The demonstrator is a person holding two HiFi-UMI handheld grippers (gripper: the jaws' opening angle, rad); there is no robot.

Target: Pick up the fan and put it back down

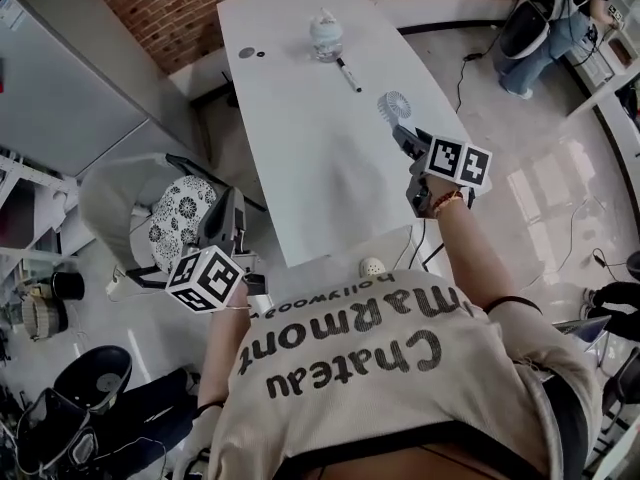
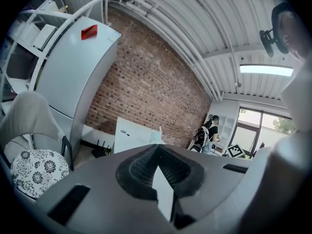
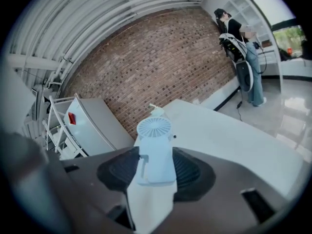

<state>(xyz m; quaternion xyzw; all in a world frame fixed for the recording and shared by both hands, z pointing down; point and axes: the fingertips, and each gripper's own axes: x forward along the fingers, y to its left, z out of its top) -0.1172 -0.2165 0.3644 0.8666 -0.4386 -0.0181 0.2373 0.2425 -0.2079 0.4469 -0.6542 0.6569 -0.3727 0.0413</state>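
1. Head view: the right tongs (image 1: 405,140) are out over the right-hand edge of the long white tabletop (image 1: 300,168). They are clamped on the small pale-blue handheld fan (image 1: 394,106). Its round grille head sticks out past the tips, away from the person. The left tongs (image 1: 228,208) hang well apart, off the near left corner above a chair with a black-and-white flowered cushion (image 1: 178,213). So the right hand is the one on the job. Far up the tabletop sit a clear jar-like container (image 1: 326,36) and a black marker pen (image 1: 348,74), both well clear of the fan.

2. Right gripper view: here's the grip. The dark pads press the fan's flat handle from both sides. Its long axis runs straight along the tongs, grille end farthest out. Bare white tabletop lies beyond and below, and the fan looks lifted off it. Putting it back should mean coming down onto that open patch. A red brick wall (image 3: 161,57) stands behind. A person (image 3: 239,38) stands far right on the glossy floor.

3. Left gripper view: the pads meet at the tips with nothing between them. Ahead are a tall grey cabinet (image 2: 73,77), the brick wall and the tabletop's far end.
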